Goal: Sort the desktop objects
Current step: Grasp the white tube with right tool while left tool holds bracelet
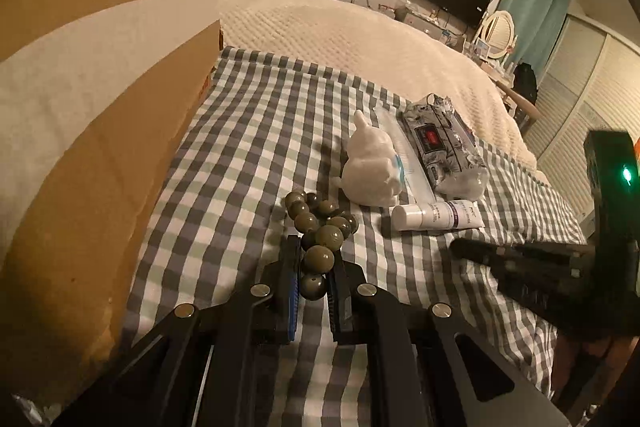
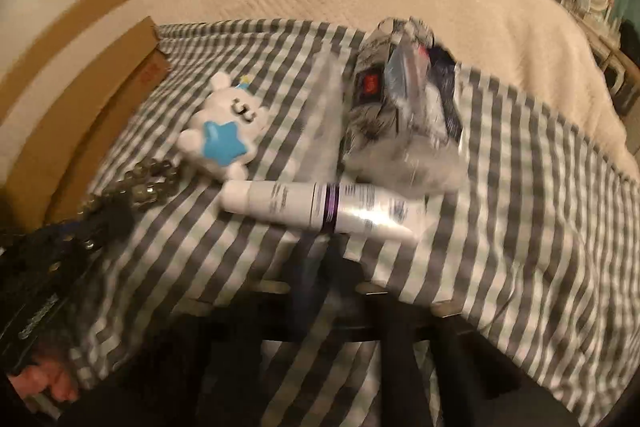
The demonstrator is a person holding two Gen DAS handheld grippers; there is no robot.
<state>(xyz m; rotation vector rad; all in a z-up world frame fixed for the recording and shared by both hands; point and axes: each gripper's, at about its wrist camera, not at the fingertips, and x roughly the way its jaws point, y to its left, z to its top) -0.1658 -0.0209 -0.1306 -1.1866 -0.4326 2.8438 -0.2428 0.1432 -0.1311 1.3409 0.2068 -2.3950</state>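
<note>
Left tongs (image 1: 314,267): I have them pinching the bead bracelet (image 1: 320,227), lower centre of frame.
Right tongs (image 2: 320,267): too blurred; I cannot tell.
Handling: hard, slippery, floppy beads; grip across one bead.

Left tool (image 1: 314,267): black linkage arms, silver round screws, blue finger pads (image 1: 293,287)

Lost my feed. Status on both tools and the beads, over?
Left tool closed around bead bracelet. Right tool near white tube, blurred, state unclear. White figurine beyond the beads.
</note>
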